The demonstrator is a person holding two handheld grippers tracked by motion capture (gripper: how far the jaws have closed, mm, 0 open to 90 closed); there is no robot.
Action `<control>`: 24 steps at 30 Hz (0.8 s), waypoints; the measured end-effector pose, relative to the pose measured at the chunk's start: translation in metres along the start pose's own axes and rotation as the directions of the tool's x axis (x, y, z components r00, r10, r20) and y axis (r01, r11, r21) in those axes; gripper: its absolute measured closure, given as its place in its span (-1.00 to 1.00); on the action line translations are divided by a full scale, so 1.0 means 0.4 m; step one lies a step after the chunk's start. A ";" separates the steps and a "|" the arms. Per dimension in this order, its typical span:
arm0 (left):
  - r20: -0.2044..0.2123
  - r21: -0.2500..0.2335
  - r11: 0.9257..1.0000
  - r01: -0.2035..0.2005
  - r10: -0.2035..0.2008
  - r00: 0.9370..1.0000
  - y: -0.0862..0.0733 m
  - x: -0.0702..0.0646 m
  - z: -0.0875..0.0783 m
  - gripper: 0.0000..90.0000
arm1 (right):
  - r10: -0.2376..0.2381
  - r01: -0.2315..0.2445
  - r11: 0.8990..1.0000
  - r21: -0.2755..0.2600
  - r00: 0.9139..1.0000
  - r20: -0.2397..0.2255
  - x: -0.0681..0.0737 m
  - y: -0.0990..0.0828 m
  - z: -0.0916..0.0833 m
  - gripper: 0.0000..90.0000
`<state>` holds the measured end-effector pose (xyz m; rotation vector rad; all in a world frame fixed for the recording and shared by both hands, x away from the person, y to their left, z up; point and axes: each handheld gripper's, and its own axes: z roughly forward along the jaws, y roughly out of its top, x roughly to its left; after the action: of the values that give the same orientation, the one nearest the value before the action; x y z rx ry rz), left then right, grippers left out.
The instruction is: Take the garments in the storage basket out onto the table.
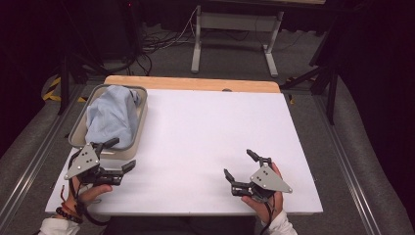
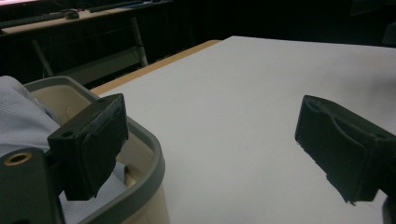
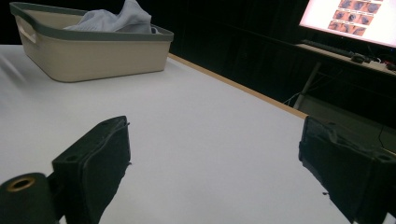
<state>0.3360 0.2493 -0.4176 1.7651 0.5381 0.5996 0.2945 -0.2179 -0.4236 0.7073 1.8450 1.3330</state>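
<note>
A beige basket [image 1: 76, 133] with a grey rim sits at the table's left side, and a light blue cloth [image 1: 112, 115] is heaped inside it. My left gripper [image 1: 121, 154] hovers at the basket's near corner, jaws open and empty; one jaw hangs over the rim [image 2: 154, 154] by the cloth [image 2: 18, 121]. My right gripper [image 1: 241, 164] rests low over the white table top [image 1: 205, 137] at the front right, open with nothing between its jaws. From the right gripper view the basket [image 3: 93, 53] and cloth [image 3: 116, 21] stand far off at the upper left.
A wooden strip [image 1: 191, 83] edges the table's far side. Beyond it stand a white desk frame [image 1: 235, 29] and cables on the floor. A lit monitor [image 3: 355, 18] glows at the upper right of the right gripper view. Dark curtains flank both sides.
</note>
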 end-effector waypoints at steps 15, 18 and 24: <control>-0.044 0.051 0.999 0.013 -0.011 0.999 0.051 0.086 -0.016 -0.77 | 0.029 -0.029 1.000 -0.003 1.000 0.012 -0.025 -0.001 -0.013 -0.78; -0.054 0.062 0.998 0.022 -0.019 0.998 0.065 0.101 -0.016 -0.84 | 0.027 -0.027 1.000 -0.004 1.000 0.011 -0.022 0.000 -0.014 -0.78; -0.092 0.080 0.996 0.030 -0.023 0.996 0.097 0.143 -0.003 -0.88 | 0.036 -0.036 0.999 0.006 0.999 0.000 -0.020 -0.002 -0.017 -0.78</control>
<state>0.3809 0.2764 -0.3728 1.8105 0.6555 0.6497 0.2933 -0.2282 -0.4213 0.7473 1.8448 1.3507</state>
